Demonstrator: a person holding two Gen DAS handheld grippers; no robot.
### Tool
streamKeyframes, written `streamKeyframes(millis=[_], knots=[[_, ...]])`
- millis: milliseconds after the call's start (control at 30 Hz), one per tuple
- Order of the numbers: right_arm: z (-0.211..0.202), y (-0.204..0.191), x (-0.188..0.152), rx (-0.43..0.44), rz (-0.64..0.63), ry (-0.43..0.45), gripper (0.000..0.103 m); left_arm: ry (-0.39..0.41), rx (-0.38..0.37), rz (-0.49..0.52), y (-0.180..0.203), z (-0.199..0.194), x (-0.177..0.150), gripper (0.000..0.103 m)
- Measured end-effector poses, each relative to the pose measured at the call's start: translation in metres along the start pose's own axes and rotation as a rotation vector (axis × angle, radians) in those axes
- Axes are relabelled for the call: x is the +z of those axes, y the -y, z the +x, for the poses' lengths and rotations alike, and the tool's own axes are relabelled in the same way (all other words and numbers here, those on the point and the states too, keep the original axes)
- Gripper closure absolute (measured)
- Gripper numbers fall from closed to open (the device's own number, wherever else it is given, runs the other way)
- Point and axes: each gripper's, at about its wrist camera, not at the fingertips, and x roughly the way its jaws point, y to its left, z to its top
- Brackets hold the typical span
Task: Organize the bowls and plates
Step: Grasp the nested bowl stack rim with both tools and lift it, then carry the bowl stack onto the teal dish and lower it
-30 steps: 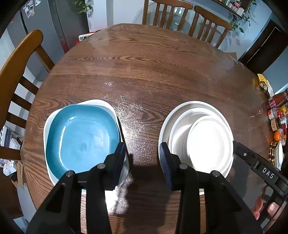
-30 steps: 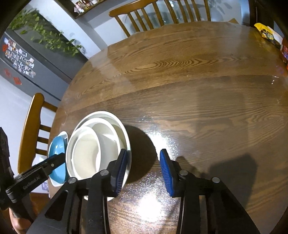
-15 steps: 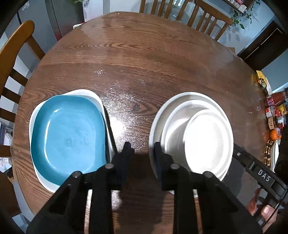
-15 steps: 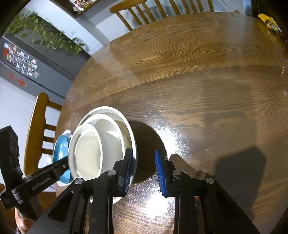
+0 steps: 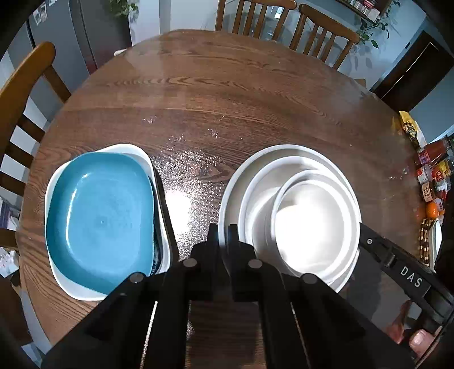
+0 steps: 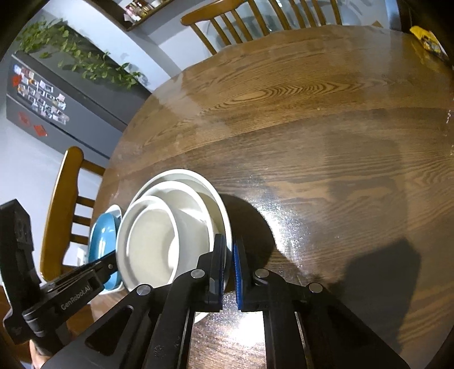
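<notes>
Three white bowls (image 5: 312, 224) sit nested on the round wooden table (image 5: 227, 93), right of a blue plate (image 5: 99, 215) stacked on a white plate (image 5: 68, 283). My left gripper (image 5: 223, 230) is shut and empty, just at the left rim of the outer bowl. In the right wrist view my right gripper (image 6: 229, 249) has its jaws closed on the right rim of the outer bowl (image 6: 224, 210), one finger inside and one outside. The blue plate (image 6: 102, 238) shows behind the bowls there.
Wooden chairs stand at the left (image 5: 25, 93) and far side (image 5: 283, 25) of the table. Jars, packets and an orange (image 5: 432, 210) crowd the right edge. A fridge (image 6: 56, 108) stands beyond the table.
Both grippers closed from open. The left one shut on nothing between the plate stack and the bowls. The right one closed onto the outer bowl's rim.
</notes>
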Motion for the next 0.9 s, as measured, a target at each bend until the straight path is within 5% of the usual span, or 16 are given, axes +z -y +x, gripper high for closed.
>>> streamKeyframes(millis=[900], knots=[[-0.045, -0.027, -0.016, -0.002, -0.044, 0.083, 0.094, 0.136, -0.012, 0.023, -0.005, -0.049, -0.017, 0.102]])
